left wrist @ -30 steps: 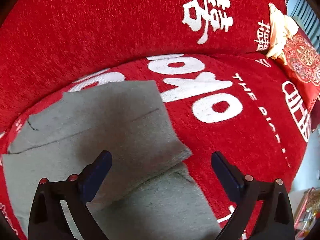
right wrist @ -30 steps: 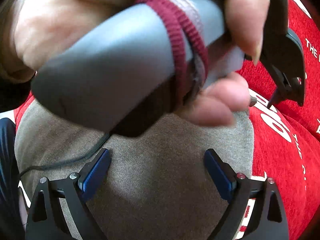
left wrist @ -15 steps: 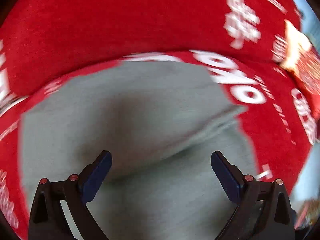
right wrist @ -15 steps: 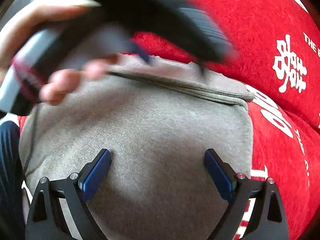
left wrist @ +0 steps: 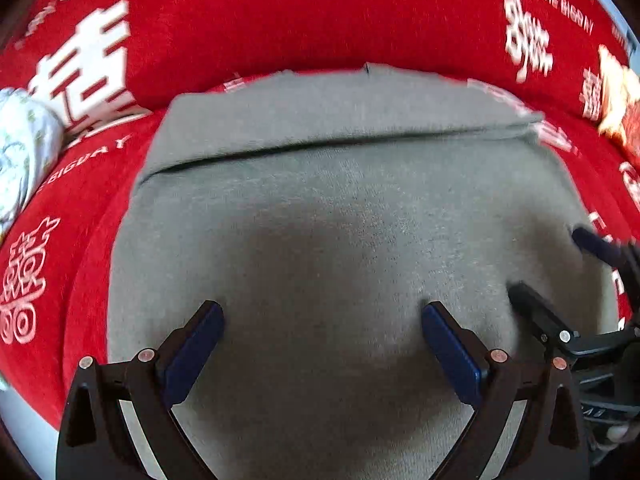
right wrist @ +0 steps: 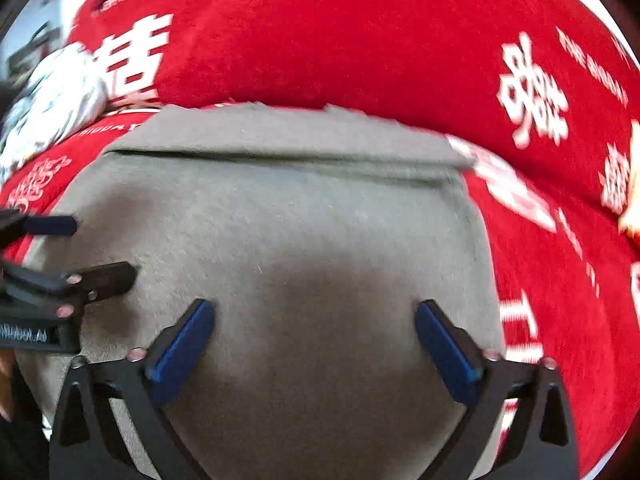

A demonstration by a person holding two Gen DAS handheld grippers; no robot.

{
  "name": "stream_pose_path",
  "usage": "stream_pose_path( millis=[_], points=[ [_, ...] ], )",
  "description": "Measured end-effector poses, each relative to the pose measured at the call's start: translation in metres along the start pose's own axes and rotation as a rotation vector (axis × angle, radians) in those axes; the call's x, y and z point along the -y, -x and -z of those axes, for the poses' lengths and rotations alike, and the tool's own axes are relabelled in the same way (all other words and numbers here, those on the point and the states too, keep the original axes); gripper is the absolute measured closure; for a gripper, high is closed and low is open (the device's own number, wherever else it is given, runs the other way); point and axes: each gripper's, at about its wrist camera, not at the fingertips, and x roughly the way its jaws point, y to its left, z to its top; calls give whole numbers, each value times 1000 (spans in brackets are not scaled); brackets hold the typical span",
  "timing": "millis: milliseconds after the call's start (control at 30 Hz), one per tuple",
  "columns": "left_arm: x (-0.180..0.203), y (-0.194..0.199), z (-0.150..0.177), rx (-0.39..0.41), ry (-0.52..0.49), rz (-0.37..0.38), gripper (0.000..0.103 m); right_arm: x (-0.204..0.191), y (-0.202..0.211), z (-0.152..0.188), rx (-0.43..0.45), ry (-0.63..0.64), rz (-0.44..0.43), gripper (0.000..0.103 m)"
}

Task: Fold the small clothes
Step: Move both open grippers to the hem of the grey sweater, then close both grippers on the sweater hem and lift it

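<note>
Grey garment [left wrist: 340, 208] lies on red sofa cover [left wrist: 280, 20], white bundle [left wrist: 20, 152] nearby.

The right claw [right wrist: 314, 326] hangs over a grey garment [right wrist: 280, 232] with its blue-padded fingers [right wrist: 182, 340] spread wide and nothing between them. The garment lies flat beneath and ahead of the claw on a red sofa cover [right wrist: 340, 40] printed with white characters; a folded edge crosses it ahead of the fingertips. To the claw's left the left claw [right wrist: 76, 248] reaches in over the garment's edge, its fingers apart. Far ahead to the left lies a white patterned bundle [right wrist: 56, 96].
</note>
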Motion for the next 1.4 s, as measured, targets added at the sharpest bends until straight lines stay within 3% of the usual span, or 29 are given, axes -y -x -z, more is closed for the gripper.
stream_pose_path(
  millis=[300,667,900,1000,1133,1233,1333,1367,1400],
  points=[
    [-11,22,50,106,-14,24,1,-9,26,33,13,-77,95,1],
    [-20,39,87,99,8,32,1,-18,47,63,-21,-162,147,1],
    [-38,50,116,4,72,81,1,-18,66,95,-112,-81,95,1],
    [-61,53,134,-19,184,55,1,-8,72,114,-153,-117,125,1],
    [-83,42,151,-117,292,105,1,5,69,129,-229,-183,147,1],
    [-85,29,157,-201,323,166,1,10,62,131,-268,-207,122,1],
    [-82,27,157,-212,315,169,1,8,56,133,-302,-212,71,1],
    [-81,28,157,-211,315,173,3,4,54,133,-308,-208,52,6],
    [-82,28,157,-210,315,200,16,1,54,134,-313,-201,50,11]
  ],
)
